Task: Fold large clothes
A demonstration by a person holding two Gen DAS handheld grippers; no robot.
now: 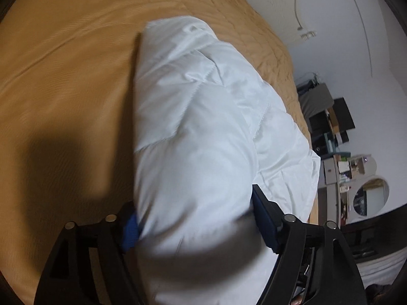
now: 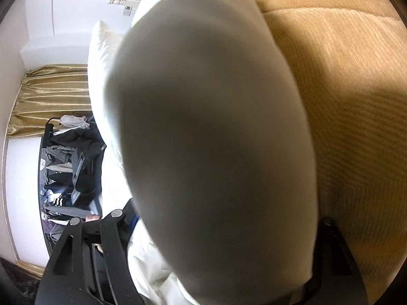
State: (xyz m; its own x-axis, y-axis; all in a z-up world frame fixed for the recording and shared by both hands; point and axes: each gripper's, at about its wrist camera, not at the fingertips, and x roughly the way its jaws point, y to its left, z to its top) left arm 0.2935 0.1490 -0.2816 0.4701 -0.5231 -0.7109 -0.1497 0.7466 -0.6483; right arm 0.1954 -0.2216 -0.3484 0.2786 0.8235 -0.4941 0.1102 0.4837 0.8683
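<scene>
A white padded jacket (image 1: pixel 203 114) lies in a thick folded roll on the tan bedspread (image 1: pixel 63 76). My left gripper (image 1: pixel 195 208) straddles the near end of that roll, and both blue pads (image 1: pixel 129 226) touch the bulging fabric from either side. In the right wrist view the same jacket (image 2: pixel 211 127) fills the middle as a blurred grey-white mass very close to the lens. It sits between the black fingers of my right gripper (image 2: pixel 229 216), hiding most of both pads. The bedspread (image 2: pixel 356 101) shows to its right.
The bed's edge runs down the right of the left wrist view, and beyond it stand a cluttered desk (image 1: pixel 330 132) and a round mirror (image 1: pixel 371 195). In the right wrist view, a rack of dark clothes (image 2: pixel 68 167) and a gold curtain (image 2: pixel 51 94) sit off the bed's left.
</scene>
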